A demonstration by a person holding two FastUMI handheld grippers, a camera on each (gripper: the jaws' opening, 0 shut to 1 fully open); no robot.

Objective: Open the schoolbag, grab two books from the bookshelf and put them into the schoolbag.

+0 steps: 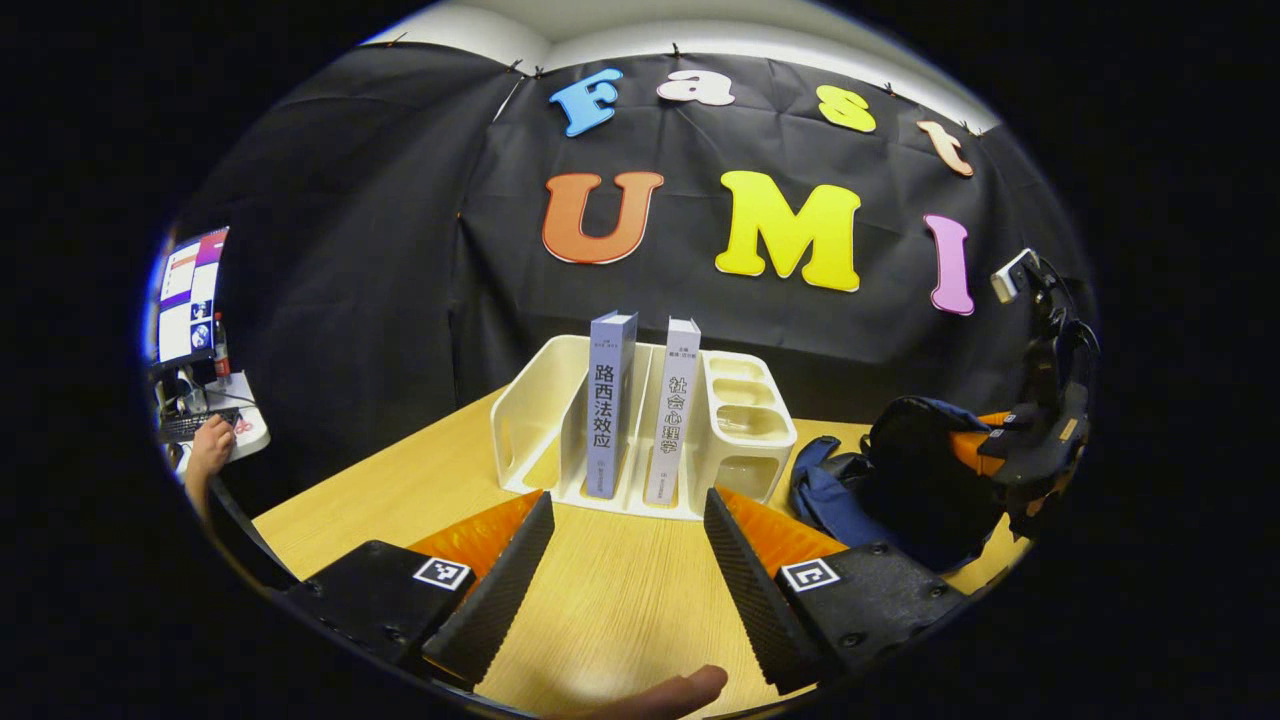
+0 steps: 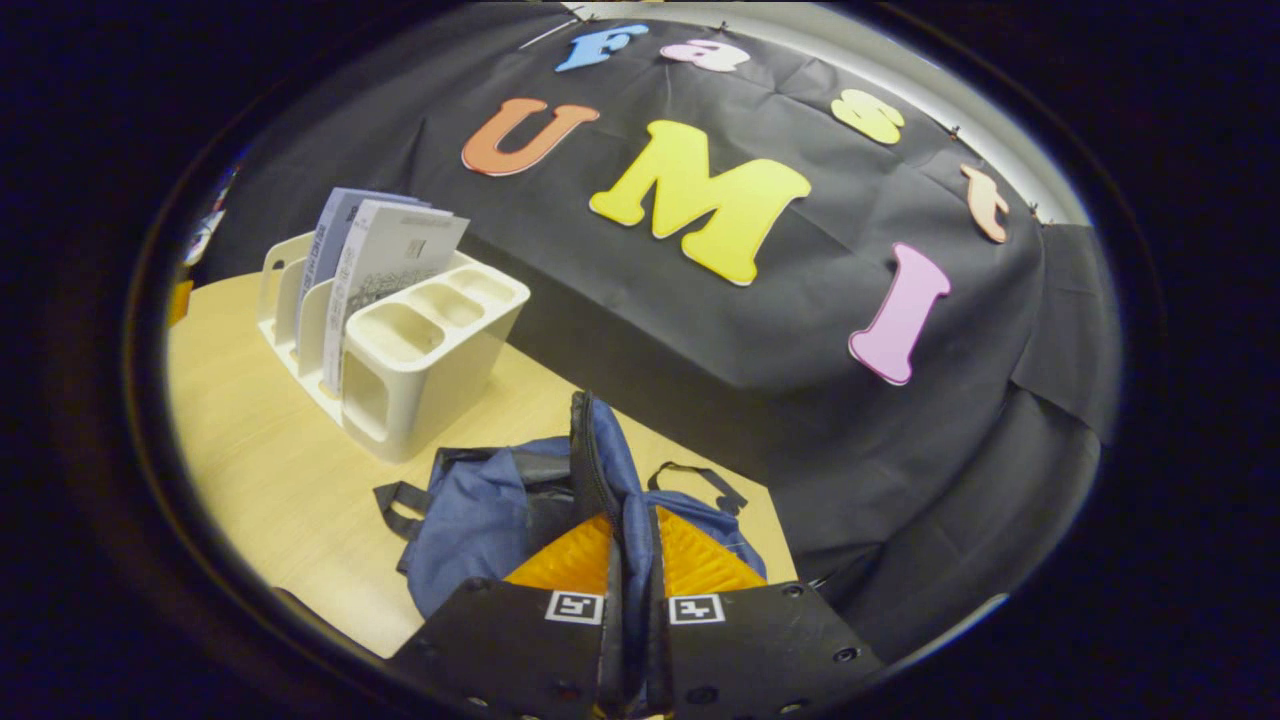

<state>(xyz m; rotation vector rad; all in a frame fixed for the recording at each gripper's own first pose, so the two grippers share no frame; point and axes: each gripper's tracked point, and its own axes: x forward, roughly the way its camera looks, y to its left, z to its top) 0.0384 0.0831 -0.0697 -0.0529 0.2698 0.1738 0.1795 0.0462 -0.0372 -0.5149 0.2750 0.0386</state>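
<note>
A white bookshelf rack stands on the wooden table, dead ahead of my left gripper, which is open with nothing between its fingers. Two books stand upright in it: a purple-grey one and a pale grey one. To the right lies the dark blue schoolbag, with my right gripper at its top. In the right gripper view, my right gripper is shut on a raised edge of the schoolbag, lifting it. The rack and both books sit to the left.
The booth's black cloth wall hangs close behind the rack and bag. At far left a person's hand rests by a keyboard under a monitor. A fingertip shows at the bottom edge. Bare tabletop lies before the rack.
</note>
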